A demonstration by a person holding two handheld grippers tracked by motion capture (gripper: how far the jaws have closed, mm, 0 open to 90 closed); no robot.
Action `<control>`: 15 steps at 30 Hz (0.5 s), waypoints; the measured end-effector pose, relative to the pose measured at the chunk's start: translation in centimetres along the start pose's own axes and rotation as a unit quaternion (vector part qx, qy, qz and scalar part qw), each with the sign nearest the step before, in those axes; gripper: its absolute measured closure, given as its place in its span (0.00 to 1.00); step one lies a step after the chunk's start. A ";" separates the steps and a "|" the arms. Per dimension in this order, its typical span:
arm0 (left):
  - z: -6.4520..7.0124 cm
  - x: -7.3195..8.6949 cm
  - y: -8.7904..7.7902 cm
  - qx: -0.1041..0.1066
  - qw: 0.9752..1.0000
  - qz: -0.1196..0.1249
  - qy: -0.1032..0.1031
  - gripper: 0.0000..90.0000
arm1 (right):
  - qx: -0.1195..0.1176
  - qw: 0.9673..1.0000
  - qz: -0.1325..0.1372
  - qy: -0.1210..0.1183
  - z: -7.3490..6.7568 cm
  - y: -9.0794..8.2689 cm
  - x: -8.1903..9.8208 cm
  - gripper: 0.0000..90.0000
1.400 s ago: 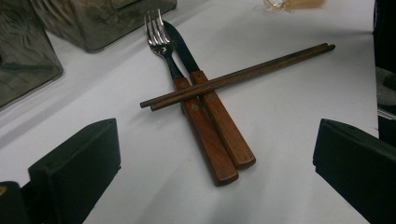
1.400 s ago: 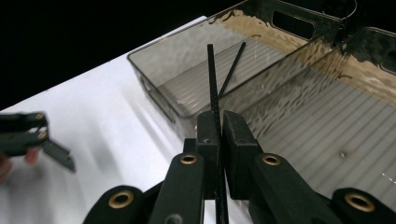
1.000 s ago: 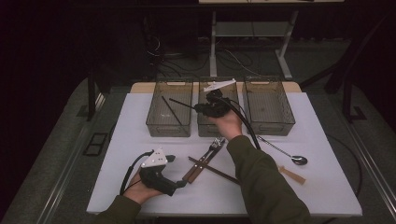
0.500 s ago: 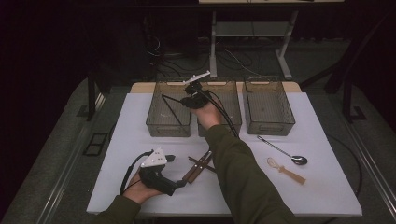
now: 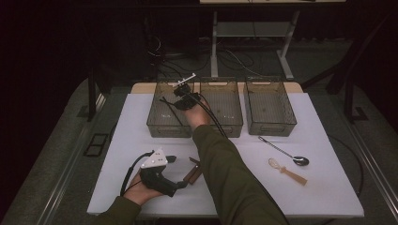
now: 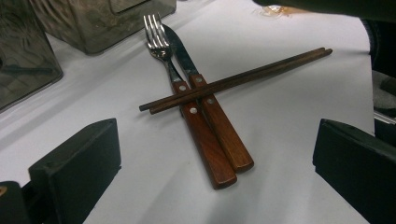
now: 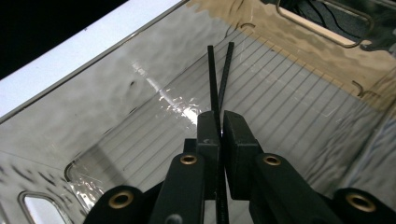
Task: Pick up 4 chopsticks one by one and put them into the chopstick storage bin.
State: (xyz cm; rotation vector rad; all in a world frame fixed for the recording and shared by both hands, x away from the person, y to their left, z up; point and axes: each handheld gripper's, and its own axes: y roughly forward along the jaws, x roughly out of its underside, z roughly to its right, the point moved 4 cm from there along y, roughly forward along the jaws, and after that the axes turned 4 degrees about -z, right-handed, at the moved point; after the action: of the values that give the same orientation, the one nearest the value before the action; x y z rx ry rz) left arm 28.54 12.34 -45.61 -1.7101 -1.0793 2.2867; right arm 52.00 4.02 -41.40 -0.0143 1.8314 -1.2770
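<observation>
My right gripper [image 5: 178, 104] reaches into the left clear bin [image 5: 157, 125] at the back of the table. Its jaws are shut on a pair of thin black chopsticks [image 7: 217, 74], which point down toward the ribbed bin floor [image 7: 289, 112]. Near the front left, my left gripper [image 5: 177, 171] rests open on the white table. Ahead of its wide jaws lie a fork [image 6: 161, 46] and a knife [image 6: 187, 58] with wooden handles. Brown chopsticks [image 6: 252, 74] lie across the two handles.
A middle bin [image 5: 225, 126] and a right bin [image 5: 272, 124] stand beside the left one. A metal spoon [image 5: 286, 153] and a small wooden-handled utensil [image 5: 287, 171] lie at the right. The white mat [image 5: 328, 187] ends near the table's front edge.
My right gripper has carried the black chopsticks leftward from above the middle bin to the left bin and a little lower. The left gripper has stayed put.
</observation>
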 end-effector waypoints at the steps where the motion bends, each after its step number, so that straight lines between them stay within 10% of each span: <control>1: 0.0 0.0 0.0 0.001 1.000 0.000 0.000 0.00 | 0.005 1.000 -0.001 -0.003 -0.1 0.1 -0.1 0.95; 15: 0.0 0.0 -0.1 0.000 1.000 0.000 0.003 0.00 | -0.016 1.000 -0.001 -0.007 -0.7 -0.8 -0.4 0.76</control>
State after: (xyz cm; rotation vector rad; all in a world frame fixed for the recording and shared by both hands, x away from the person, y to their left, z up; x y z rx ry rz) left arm 28.51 12.38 -45.53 -1.7157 -1.0779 2.2810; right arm 51.48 4.33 -40.53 -0.0432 1.8396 -1.2458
